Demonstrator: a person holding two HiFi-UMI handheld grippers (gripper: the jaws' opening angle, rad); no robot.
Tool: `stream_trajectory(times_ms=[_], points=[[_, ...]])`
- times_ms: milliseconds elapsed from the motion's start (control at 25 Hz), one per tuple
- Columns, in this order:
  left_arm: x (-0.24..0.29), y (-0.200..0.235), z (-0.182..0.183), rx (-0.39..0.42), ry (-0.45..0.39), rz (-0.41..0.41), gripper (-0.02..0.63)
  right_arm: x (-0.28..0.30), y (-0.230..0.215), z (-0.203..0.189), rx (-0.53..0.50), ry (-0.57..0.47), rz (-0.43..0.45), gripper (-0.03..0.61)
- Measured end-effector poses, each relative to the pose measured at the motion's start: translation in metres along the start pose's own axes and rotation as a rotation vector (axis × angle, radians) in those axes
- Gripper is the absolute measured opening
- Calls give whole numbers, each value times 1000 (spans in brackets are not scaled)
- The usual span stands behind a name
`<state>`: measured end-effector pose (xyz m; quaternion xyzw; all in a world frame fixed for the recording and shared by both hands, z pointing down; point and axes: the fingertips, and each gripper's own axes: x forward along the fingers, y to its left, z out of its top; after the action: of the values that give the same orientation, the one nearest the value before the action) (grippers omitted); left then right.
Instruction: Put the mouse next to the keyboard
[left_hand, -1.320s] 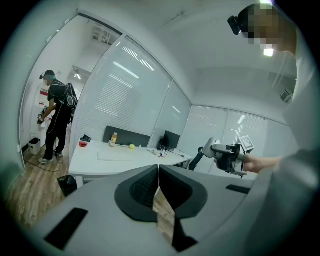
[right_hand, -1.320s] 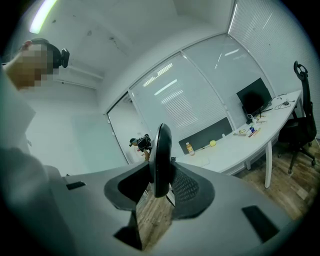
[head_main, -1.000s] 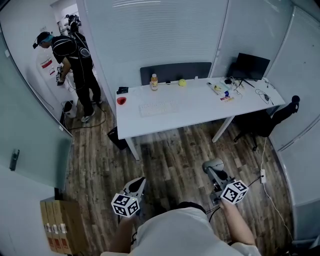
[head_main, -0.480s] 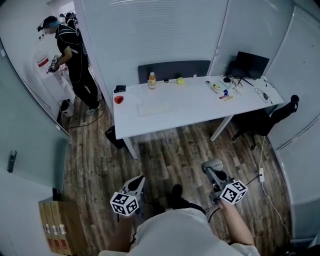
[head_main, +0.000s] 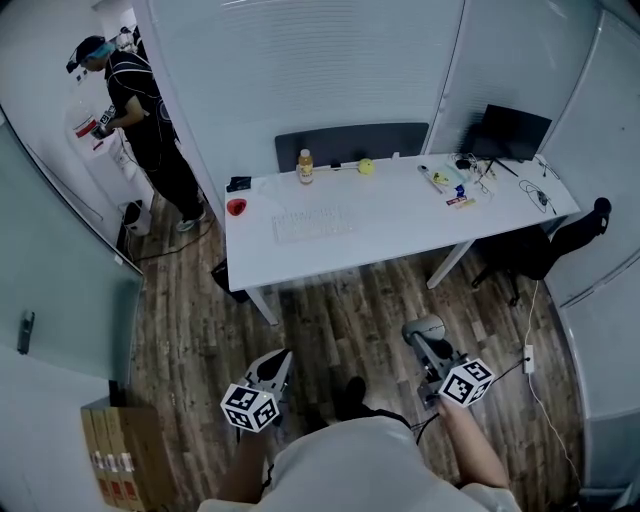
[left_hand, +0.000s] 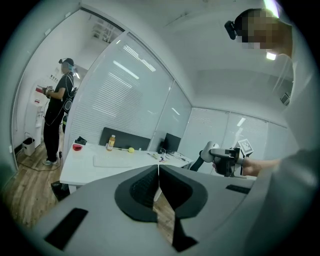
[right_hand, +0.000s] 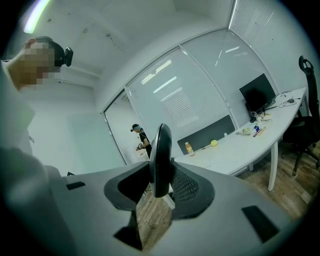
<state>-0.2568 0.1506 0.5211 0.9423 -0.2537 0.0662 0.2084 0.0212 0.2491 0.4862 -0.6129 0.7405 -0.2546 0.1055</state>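
Note:
A grey mouse (head_main: 424, 328) stands on edge between the jaws of my right gripper (head_main: 428, 340), which is shut on it; in the right gripper view the mouse (right_hand: 161, 159) fills the gap between the pads. My left gripper (head_main: 276, 362) hangs low over the wood floor, shut and empty, its pads (left_hand: 150, 186) pressed together. The white keyboard (head_main: 312, 224) lies on the left half of the white table (head_main: 400, 230), well ahead of both grippers. From the left gripper view I see the keyboard (left_hand: 113, 160) and the right gripper with the mouse (left_hand: 209, 149).
On the table stand a bottle (head_main: 305, 165), a yellow ball (head_main: 366, 167), a red cup (head_main: 236, 207) and small clutter beside a black monitor (head_main: 516, 132). A person (head_main: 140, 120) stands at the back left. A black chair (head_main: 545, 250) is at the right, a cardboard box (head_main: 115, 450) at the lower left.
The table has shifted slightly in the head view and a foot has come forward below me. The person at the back left has moved. Both grippers keep their pose and grip.

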Motion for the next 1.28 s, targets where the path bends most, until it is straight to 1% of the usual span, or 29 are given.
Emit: stream_trajectory(times_ms=[360,520,640,840,1120,1280], points=[[53,11,21,3,-1,43,21,43,-48,31,6,5,39,141],[73,13,28,9,-25,64,21,60,-69,42,1,13,58,141],[90,11,30,6,-39,73,21,69,-86,50,-5,21,76,141],[122,6,26,1,-36,96,20,80,-113,61,1,36,90,141],[160,-8,28,-1,-38,90,19,84,-143,72,11,44,96,141],[173,-17,28,1,-21,79,18,85,-155,75,29,39,95,141]])
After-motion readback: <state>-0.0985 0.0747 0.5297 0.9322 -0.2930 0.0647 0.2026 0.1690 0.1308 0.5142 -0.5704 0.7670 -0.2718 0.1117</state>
